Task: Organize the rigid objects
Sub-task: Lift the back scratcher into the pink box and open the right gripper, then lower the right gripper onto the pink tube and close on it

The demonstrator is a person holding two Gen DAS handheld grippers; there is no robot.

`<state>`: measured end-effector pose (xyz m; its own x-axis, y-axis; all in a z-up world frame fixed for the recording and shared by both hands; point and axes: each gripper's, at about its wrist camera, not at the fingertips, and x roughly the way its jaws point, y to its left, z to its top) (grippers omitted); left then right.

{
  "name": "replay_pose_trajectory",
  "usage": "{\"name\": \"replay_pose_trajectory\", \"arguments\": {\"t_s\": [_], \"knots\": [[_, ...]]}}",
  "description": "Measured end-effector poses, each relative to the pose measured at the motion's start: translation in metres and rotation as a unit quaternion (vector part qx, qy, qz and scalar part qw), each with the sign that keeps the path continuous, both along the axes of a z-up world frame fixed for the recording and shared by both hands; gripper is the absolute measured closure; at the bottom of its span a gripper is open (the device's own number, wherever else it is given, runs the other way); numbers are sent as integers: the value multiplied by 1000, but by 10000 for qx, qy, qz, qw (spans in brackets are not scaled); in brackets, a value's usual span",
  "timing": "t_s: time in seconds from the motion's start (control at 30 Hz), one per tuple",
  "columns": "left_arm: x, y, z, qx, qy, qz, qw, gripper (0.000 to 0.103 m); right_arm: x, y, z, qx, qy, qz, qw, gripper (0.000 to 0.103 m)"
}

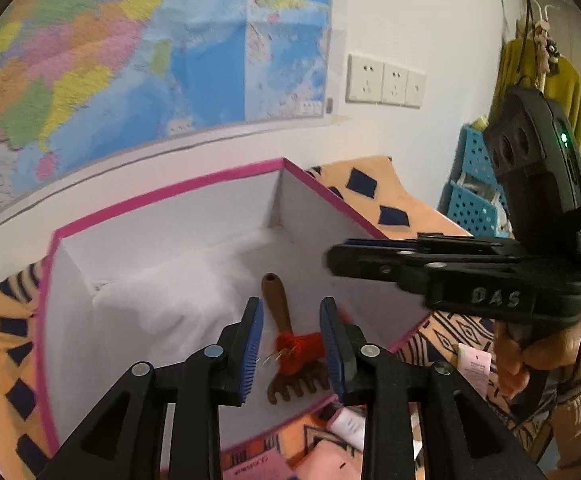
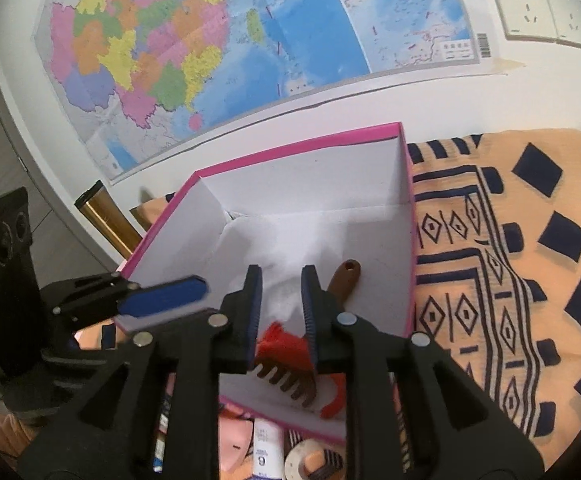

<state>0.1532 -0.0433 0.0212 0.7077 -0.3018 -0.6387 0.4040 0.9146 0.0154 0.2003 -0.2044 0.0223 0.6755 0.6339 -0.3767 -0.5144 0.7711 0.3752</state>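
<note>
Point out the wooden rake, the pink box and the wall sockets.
wooden rake (image 1: 275, 300), left wrist view, on its handle.
pink box (image 2: 298, 148), right wrist view, on its far rim.
wall sockets (image 1: 365, 79), left wrist view, on the leftmost plate.

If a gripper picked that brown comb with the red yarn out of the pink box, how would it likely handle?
The brown comb looks like carved wood, so probably stiff and light. Lying flat in the pink box, it seems unlikely to roll. The red yarn wrapped around it may slide or snag under the pads.

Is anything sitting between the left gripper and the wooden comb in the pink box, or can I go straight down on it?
Nothing visible blocks it. The left gripper hangs over the wooden comb, which lies inside the pink box. Red yarn is wrapped around the comb's neck, so the pads may meet yarn first. The right gripper hovers close alongside.
</note>
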Motion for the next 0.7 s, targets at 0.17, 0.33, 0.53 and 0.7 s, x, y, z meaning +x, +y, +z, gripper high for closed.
{"name": "replay_pose_trajectory", "arguments": {"t_s": [0.17, 0.33, 0.53, 0.7], "knots": [[-30, 22, 16, -298, -217, 226, 9991, 63, -25, -10, 4, 59, -219, 142, 9996, 71], [-62, 42, 24, -443, -414, 443, 9972, 56, -58, -11, 1, 41, -397, 505, 9979, 67], [-91, 69, 9, -559, -284, 768, 9951, 56, -86, 2, -17, -134, -348, 951, 9948, 60], [-116, 72, -13, -722, -4, 643, 9953, 56, -95, -11, -42, -364, -116, 698, 9968, 59]]}}
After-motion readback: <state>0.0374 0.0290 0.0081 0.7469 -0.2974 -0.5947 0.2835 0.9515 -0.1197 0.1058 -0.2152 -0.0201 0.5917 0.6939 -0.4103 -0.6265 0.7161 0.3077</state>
